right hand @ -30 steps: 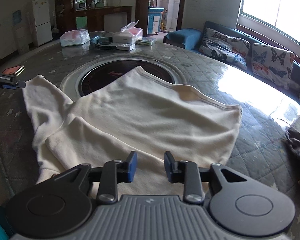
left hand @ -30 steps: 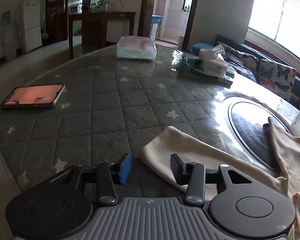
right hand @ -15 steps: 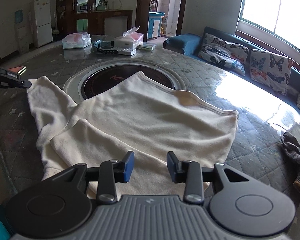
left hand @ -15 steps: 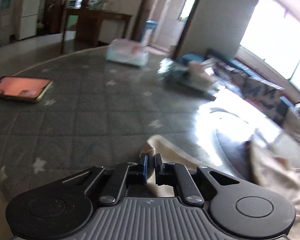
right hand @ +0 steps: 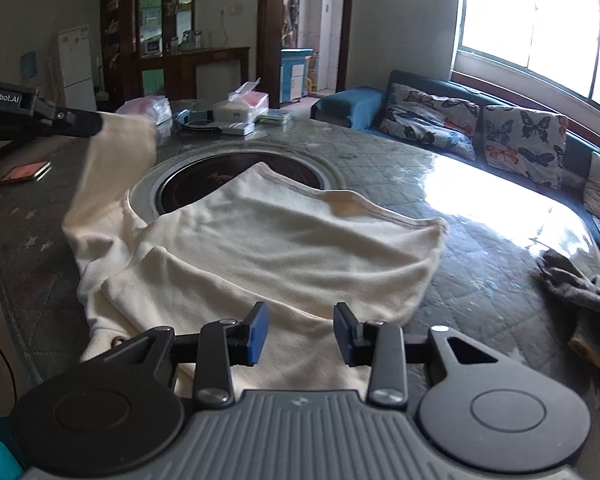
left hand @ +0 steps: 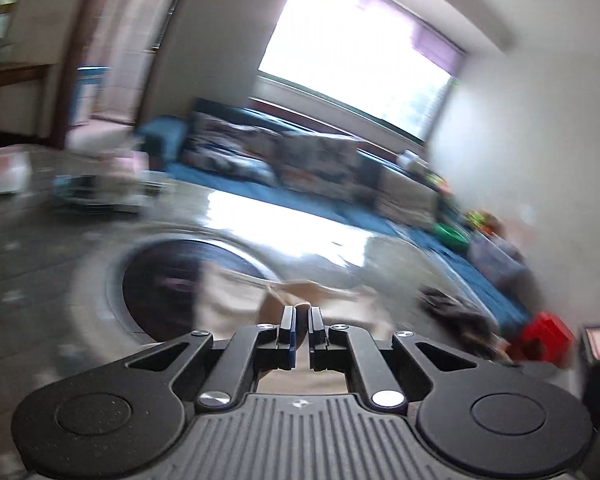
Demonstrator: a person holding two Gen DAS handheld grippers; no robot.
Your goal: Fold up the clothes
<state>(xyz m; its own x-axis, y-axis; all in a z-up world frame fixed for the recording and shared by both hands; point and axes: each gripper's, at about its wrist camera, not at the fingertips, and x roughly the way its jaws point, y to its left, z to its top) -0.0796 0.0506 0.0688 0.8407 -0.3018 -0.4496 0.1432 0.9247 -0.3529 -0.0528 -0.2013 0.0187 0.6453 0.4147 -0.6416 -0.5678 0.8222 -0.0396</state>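
Between the left gripper [left hand: 302, 320] pads, a pinch of the cream garment [right hand: 284, 248]: jaws nearly closed on the sleeve end, cloth bunched right at the tips. Seen from the right wrist, that gripper [right hand: 94, 124] sits at far left, raised off the table [right hand: 440, 184], with the sleeve [right hand: 112, 168] hanging from it in a slack drape down to the shoulder, lifted presumably so it can swing over the body as a fold. Left-wrist view is heavily motion-blurred, so exact bite depth is unclear. Right gripper [right hand: 300, 332] is at the near edge, jaws wide, holding nothing, above the near hem, probably placed to pin or grab next. Garment body lies flat mid-table, its far edge overlapping the round inset [right hand: 236, 168]. Grey rag [right hand: 580, 296] near right, phone [right hand: 24, 172] far left; both apart from the fold area.
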